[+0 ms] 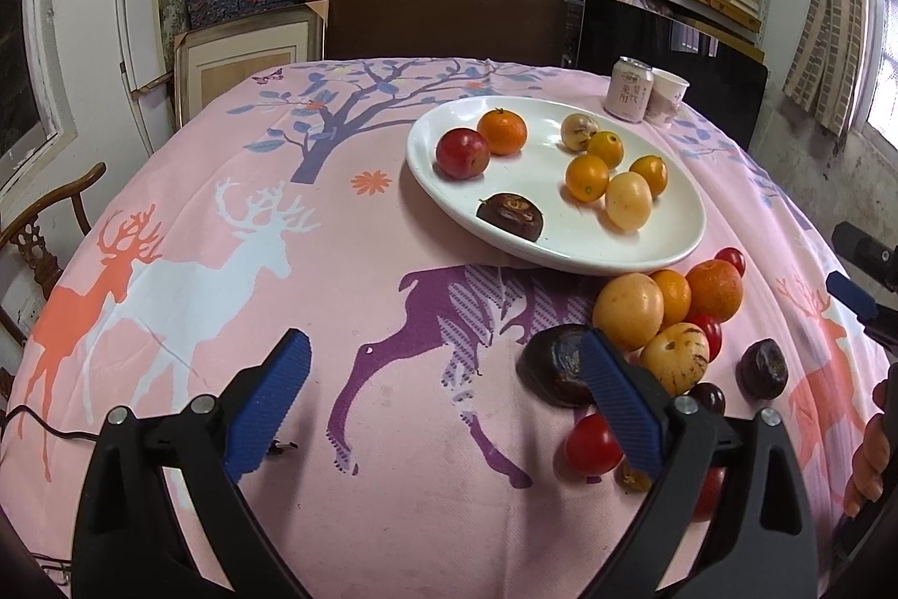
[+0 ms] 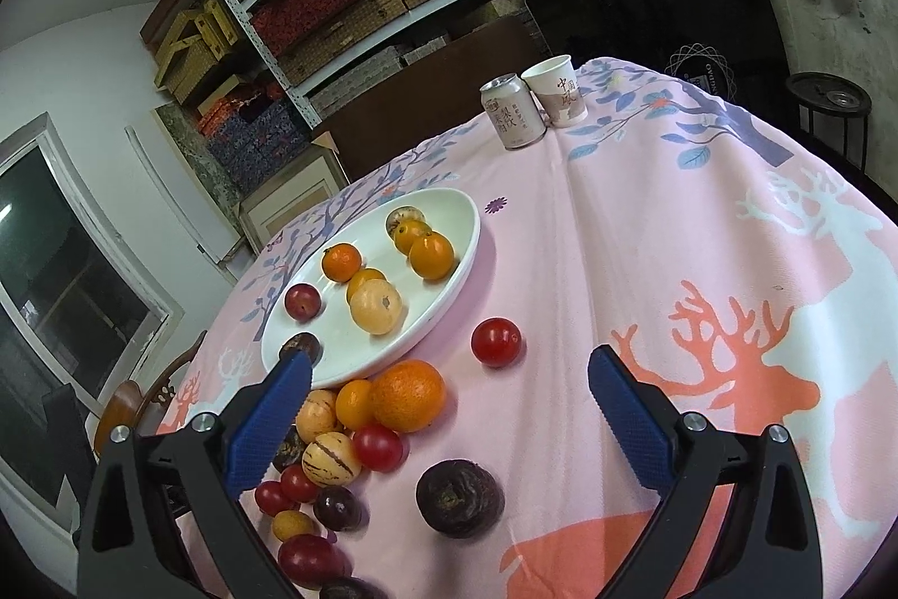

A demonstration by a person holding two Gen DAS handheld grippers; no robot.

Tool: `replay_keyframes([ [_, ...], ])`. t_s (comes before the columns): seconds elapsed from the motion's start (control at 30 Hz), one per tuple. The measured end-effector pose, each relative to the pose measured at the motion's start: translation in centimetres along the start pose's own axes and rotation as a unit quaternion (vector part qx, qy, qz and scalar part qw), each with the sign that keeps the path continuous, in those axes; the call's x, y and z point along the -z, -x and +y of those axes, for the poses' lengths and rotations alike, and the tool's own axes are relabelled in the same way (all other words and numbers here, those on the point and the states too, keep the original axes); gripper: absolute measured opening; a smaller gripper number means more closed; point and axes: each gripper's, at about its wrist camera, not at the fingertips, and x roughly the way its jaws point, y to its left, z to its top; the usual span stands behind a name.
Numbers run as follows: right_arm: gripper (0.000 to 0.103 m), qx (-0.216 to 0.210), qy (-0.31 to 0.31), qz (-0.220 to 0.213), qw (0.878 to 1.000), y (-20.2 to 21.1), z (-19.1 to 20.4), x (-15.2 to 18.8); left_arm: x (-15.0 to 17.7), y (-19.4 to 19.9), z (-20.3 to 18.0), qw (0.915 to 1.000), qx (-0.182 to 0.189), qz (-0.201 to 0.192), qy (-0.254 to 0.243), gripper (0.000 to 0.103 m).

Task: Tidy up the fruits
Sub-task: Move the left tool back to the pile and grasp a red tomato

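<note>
A white oval plate (image 1: 539,122) (image 2: 359,346) on the pink deer tablecloth holds several fruits: oranges, a red plum (image 1: 462,152), a pale yellow fruit (image 1: 628,200) and a dark brown fruit (image 1: 511,217). A loose pile of fruit (image 1: 668,312) (image 2: 365,419) lies on the cloth in front of the plate. My left gripper (image 1: 443,397) is open and empty, left of the pile. My right gripper (image 2: 449,419) is open and empty above a dark brown fruit (image 2: 459,497); a red tomato (image 2: 495,342) lies ahead.
A drink can (image 1: 627,87) (image 2: 512,110) and a paper cup (image 1: 665,96) (image 2: 557,89) stand at the table's far edge. Shelves of boxes fill the back wall. A wooden chair (image 1: 39,239) stands left of the table.
</note>
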Motion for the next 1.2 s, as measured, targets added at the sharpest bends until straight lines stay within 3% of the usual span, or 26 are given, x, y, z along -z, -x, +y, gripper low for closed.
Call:
replay_keyframes([
  [0.43,0.1,0.001,0.002,0.006,1.0,-0.4,0.1,-0.3,0.2,-0.1,-0.5,0.9999,0.003,0.008,-0.012,0.095],
  [0.67,0.1,0.007,0.0,0.011,1.0,-0.8,-0.1,-0.5,0.9,-0.3,-2.6,0.9964,0.053,0.029,-0.06,0.095],
  [0.8,0.1,0.006,0.0,0.012,1.0,-0.8,-0.1,-0.4,1.6,-0.4,-4.0,0.9933,0.06,0.034,-0.093,0.095],
  [1.0,0.1,0.003,-0.001,0.013,1.0,-0.9,-0.1,-0.4,1.5,-1.8,-3.7,0.9939,0.046,0.059,-0.081,0.095],
  [1.2,0.1,0.006,-0.003,0.017,1.0,-1.0,-0.1,-0.2,2.2,-1.2,-3.5,0.9933,0.036,0.058,-0.093,0.095],
])
